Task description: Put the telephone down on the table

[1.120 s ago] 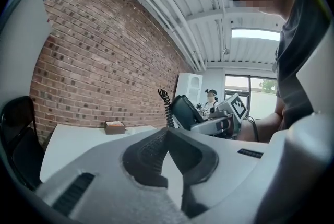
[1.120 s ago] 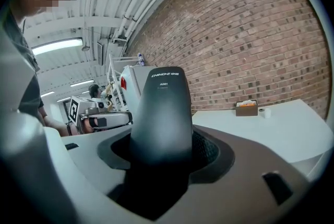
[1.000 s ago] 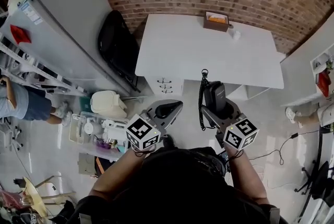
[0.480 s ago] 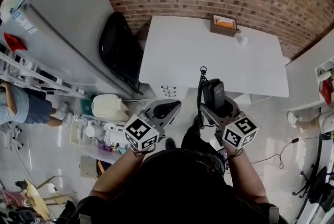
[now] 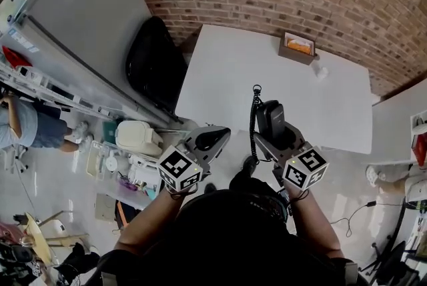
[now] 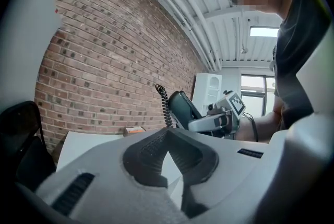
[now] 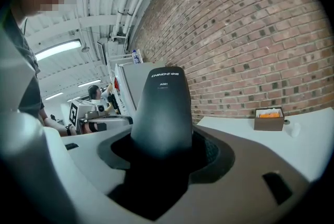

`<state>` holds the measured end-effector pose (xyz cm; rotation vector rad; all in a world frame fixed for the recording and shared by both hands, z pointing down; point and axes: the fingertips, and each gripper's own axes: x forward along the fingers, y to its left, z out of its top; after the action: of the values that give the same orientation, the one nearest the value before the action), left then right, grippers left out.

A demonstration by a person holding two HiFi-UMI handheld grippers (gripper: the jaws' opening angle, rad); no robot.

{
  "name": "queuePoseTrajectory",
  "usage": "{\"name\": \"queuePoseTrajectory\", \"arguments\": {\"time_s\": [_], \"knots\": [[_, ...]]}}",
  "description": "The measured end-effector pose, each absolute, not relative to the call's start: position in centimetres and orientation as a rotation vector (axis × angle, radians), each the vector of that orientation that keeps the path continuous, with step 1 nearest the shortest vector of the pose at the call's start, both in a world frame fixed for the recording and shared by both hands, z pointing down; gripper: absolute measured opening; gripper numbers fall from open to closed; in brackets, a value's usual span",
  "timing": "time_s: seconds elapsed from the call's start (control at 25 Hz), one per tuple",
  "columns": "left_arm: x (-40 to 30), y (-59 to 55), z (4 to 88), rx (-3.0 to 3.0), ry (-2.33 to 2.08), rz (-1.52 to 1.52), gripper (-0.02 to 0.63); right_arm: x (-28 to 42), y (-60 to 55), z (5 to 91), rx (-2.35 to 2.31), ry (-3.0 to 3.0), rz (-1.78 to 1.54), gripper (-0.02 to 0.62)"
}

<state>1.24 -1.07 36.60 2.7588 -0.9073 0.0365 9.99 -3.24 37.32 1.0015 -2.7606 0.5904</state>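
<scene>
A black telephone handset (image 5: 270, 119) with a coiled cord (image 5: 253, 123) stands up between the jaws of my right gripper (image 5: 273, 137), which is shut on it. In the right gripper view the handset (image 7: 162, 108) fills the middle and rises from the gripper (image 7: 162, 152). My left gripper (image 5: 212, 139) is level with it on the left, its jaws closed together with nothing in them (image 6: 167, 132). From the left gripper view the handset (image 6: 182, 107) shows off to the right. Both grippers hover over the floor just short of the white table (image 5: 233, 71).
On the table's far right stand a brown box (image 5: 297, 47) with orange contents and a small white cup (image 5: 322, 71). A black chair (image 5: 152, 65) and grey cabinet (image 5: 73, 25) flank the table's left. Floor clutter (image 5: 130, 158) lies left; a person (image 5: 27, 125) stands at far left.
The table has drawn nearer and shifted right in the head view. Both grippers keep the same pose, the right one still holding the handset.
</scene>
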Motion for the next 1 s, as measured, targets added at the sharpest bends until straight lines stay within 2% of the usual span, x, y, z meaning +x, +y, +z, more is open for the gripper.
{"name": "queuePoseTrajectory", "arguments": {"time_s": [0.52, 1.0], "knots": [[6.1, -11.9, 35.7, 2.731, -1.065, 0.013, 0.008, 14.4, -14.4, 36.9, 0.822, -2.792, 0.542, 0.273], [4.1, -17.2, 36.3, 2.718, -1.068, -0.001, 0.008, 12.5, -19.4, 37.4, 0.825, -2.774, 0.56, 0.273]]}}
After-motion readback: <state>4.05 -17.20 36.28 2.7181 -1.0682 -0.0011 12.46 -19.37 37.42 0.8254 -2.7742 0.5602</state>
